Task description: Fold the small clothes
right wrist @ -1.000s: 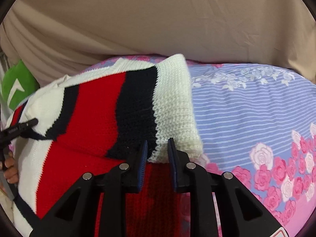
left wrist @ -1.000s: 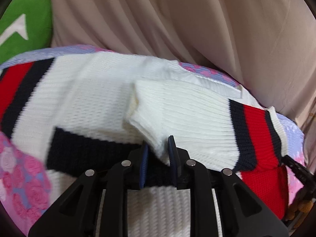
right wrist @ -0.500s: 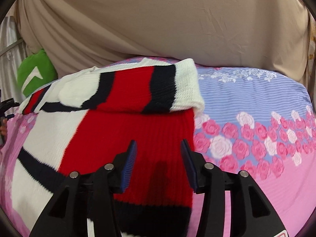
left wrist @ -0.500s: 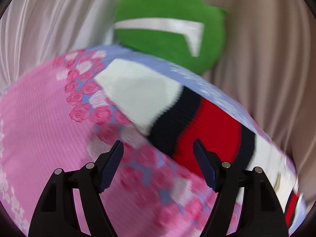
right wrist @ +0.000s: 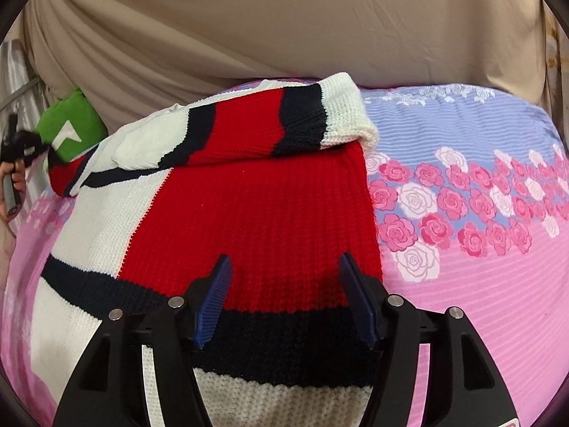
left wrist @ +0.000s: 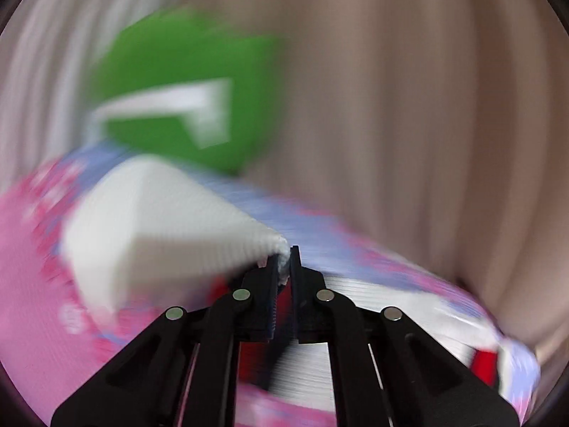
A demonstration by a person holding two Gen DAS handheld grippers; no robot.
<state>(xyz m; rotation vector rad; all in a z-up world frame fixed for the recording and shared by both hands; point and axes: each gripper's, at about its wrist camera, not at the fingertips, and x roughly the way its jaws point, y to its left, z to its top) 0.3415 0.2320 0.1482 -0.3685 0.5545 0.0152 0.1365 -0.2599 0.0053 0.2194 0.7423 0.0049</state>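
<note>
Left wrist view, motion-blurred: we see the left hand-held gripper with its jaws drawn together on a white knit sleeve end of the sweater, lifted above the floral bedsheet; a green cushion sits behind against the beige curtain. Right wrist view: we see the right hand-held gripper with jaws spread wide and gripping nothing, poised over the sweater's red panel near the hem. The sweater lies across the bed's left half, one striped sleeve folded across its top, near the bed's far edge.
</note>
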